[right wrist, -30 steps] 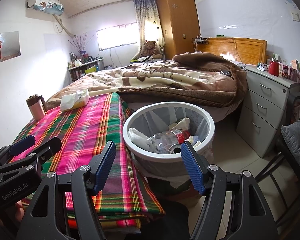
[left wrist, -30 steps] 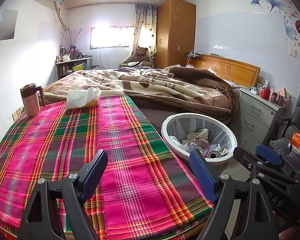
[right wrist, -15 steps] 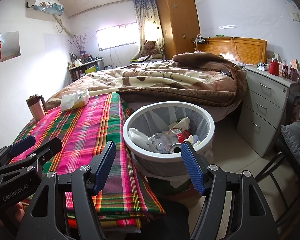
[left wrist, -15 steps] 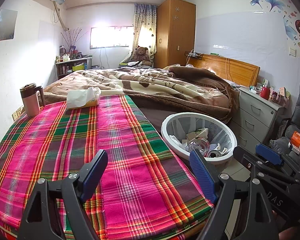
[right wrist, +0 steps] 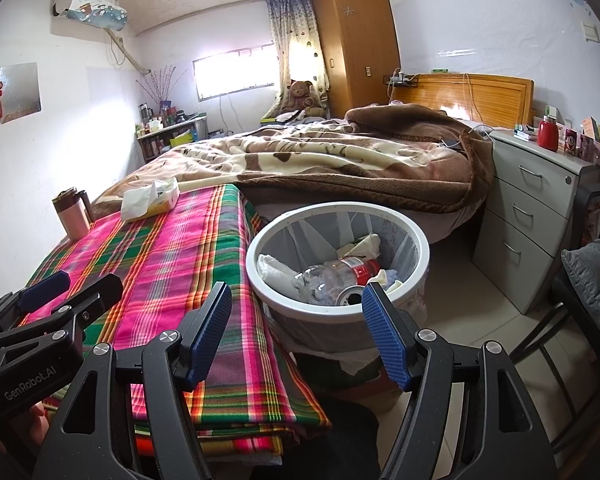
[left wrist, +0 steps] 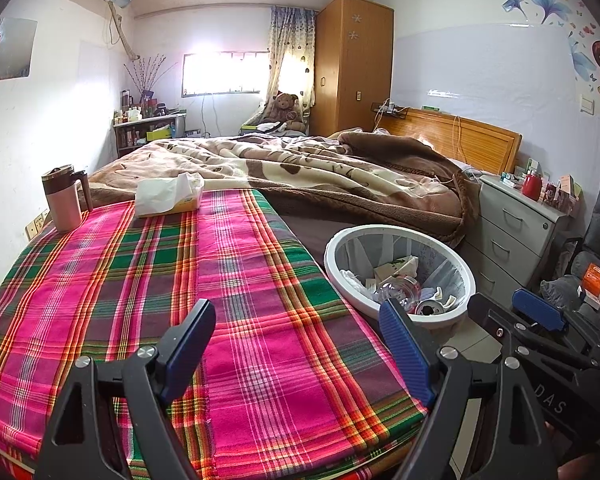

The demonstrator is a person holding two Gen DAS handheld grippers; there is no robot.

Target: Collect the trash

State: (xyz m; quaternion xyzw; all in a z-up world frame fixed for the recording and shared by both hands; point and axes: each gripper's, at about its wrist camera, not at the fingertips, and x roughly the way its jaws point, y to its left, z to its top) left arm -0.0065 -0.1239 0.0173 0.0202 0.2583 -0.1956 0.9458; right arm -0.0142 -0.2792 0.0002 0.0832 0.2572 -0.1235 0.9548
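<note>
The left gripper (left wrist: 296, 340) hovers with its blue-padded jaws spread wide and nothing between them, above a worktop (left wrist: 236, 320) draped in a pink, green and orange plaid cloth. The right gripper (right wrist: 296, 324) is likewise wide apart and empty, held just beyond the worktop's right edge, over the near rim of a round white plastic waste basket (right wrist: 416, 236) lined with a thin translucent bag.

The basket stands on the pale tiled floor (right wrist: 460, 292), just beside the worktop and in front of the bed. Inside it lies the collected trash: a crushed clear plastic bottle with a red label (right wrist: 340, 272), an open metal drink can (right wrist: 350, 298) lying on its side, and crumpled white paper and tissue (right wrist: 272, 268). In the left wrist view the same basket (left wrist: 332, 248) shows past the worktop's right edge, with the right gripper (left wrist: 536, 312) visible beyond it.

At the far end of the worktop sit a pink insulated mug with a brown lid and handle (left wrist: 62, 200) and a yellow tissue box with white tissue sticking out (left wrist: 168, 200), well apart from both grippers.

Behind the worktop a bed carries a rumpled brown and cream fleece blanket (left wrist: 320, 168), backed by a wooden headboard (left wrist: 460, 136). A grey three-drawer nightstand (right wrist: 532, 208) stands to the right of the bed, with a red canister (right wrist: 548, 132) on top.
</note>
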